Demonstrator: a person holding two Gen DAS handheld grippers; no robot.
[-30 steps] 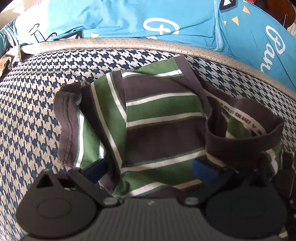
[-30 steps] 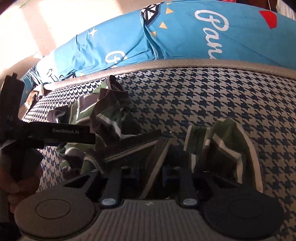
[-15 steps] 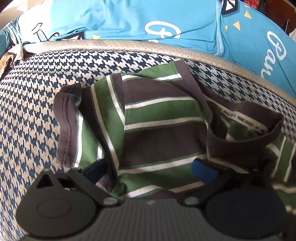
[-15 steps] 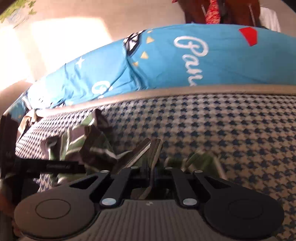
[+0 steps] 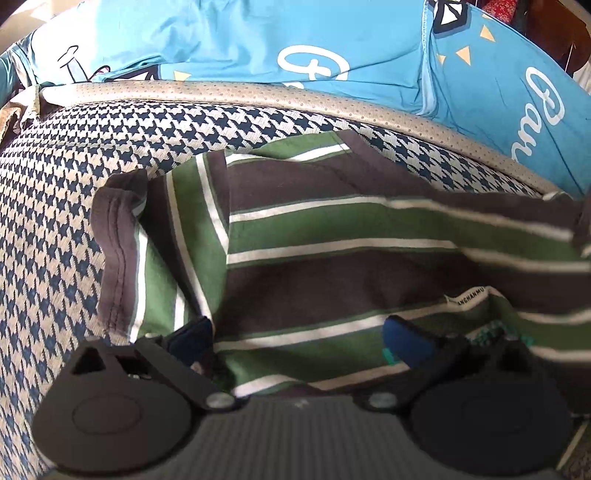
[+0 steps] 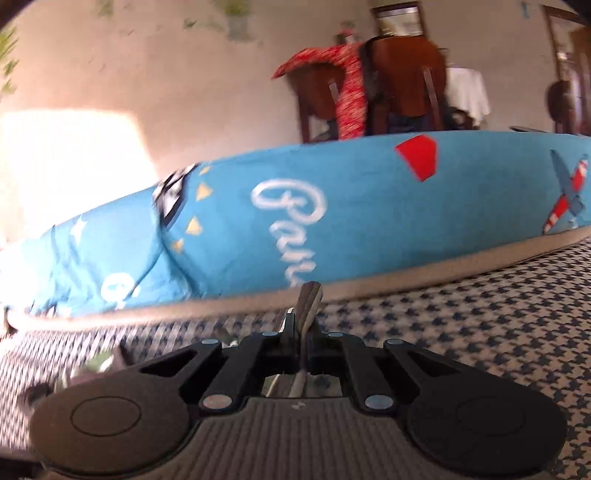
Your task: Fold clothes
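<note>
1. Striped garment, green/grey/white, lies on the houndstooth cushion, spread across its middle; the blue printed bedding sits beyond the cushion's far trim.
2. Left gripper: fingers spread wide, planted on the garment's near edge, one at each side of the front panel. They pin rather than pinch; nothing is clamped between them. Same spot as a second ago.
3. Right gripper: fingers closed down on a thin fold of the striped cloth, a strip sticking up between the tips. A second ago they were still closing around a bunched part.
4. Change: the right gripper has lifted and tipped up, so its view now shows bedding, wall and a wooden chair instead of the garment heap.
5. Change in the left wrist view: the waistband side at the garment's right, crumpled before, is now drawn out, stripes running taut toward the right edge; a label shows near the right finger.
6. Meaning, as a judgement: the cloth is being stretched and raised against the left anchor, likely to flatten it or carry that side over. Fold not yet made.
7. Risk: thin grip could slip.
</note>
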